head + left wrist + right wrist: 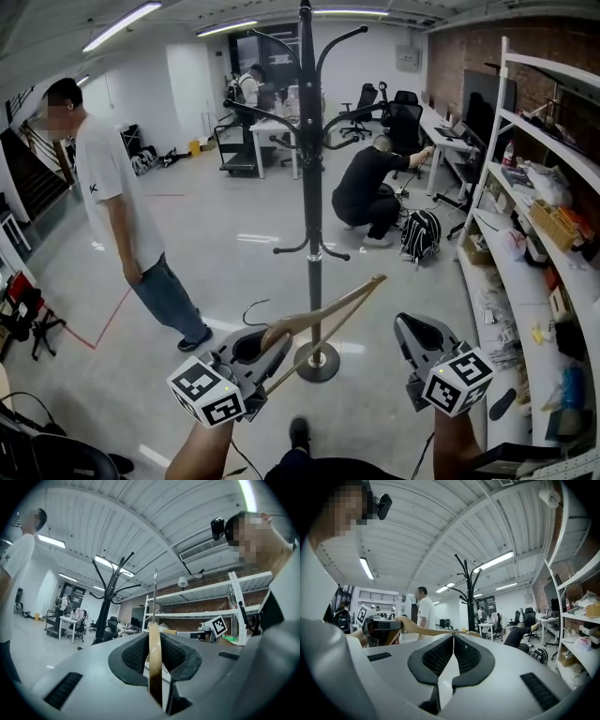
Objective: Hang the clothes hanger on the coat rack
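The left hand-held gripper point(274, 339) is clamped on a pale wooden clothes hanger point(328, 314), with its black ribbed pads pressed to either side of the wood near the neck. In the left gripper view the hanger's thin metal hook point(155, 592) stands up above the jaws. From that grip one wooden arm and the bar beneath it slant up and to the right. They cross in front of the lower pole of the tall black metal coat rack point(309, 187), which stands on a round base on the glossy grey floor point(225, 253). The hanger is on none of the rack's curved arms.

The right hand-held gripper point(405, 328) is held level beside the left one. It is clenched with the jaw tips meeting and nothing between them.

Further out, a person in a white T-shirt and jeans point(112, 206) stands to the left. Another person in black point(370, 192) crouches behind the rack beside a striped backpack point(420, 234). White shelving point(511, 234) loaded with boxes lines the right wall.
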